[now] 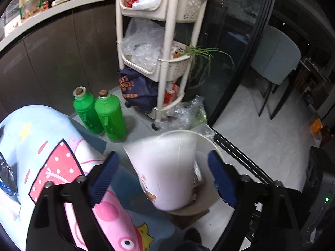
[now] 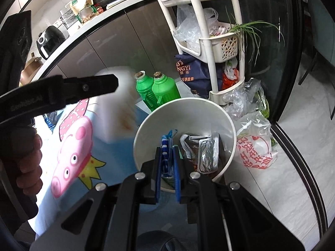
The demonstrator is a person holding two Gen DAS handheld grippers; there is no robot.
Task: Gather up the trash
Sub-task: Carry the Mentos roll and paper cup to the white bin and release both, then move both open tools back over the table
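My left tongs (image 1: pixel 161 175), black with blue ribbed pads (image 1: pixel 104 175), stand spread wide. My right tongs (image 2: pixel 167 167) are pinched nearly together on a thin blue-and-white wrapper (image 2: pixel 166 146). My bare left hand (image 2: pixel 29 163) grips its handle.

The left gripper (image 1: pixel 161 177) has a matte black frame with silver round-headed screws at its pivots, and its fingers (image 1: pixel 104 177) carry ribbed dark-blue pads. The right gripper (image 2: pixel 167 171) is built alike: black angular linkages, shiny silver screws and blue-padded fingers (image 2: pixel 177 177). Faint grey lettering runs along the left gripper's black body in the right wrist view, beside the person's bare left hand (image 2: pixel 29 163).
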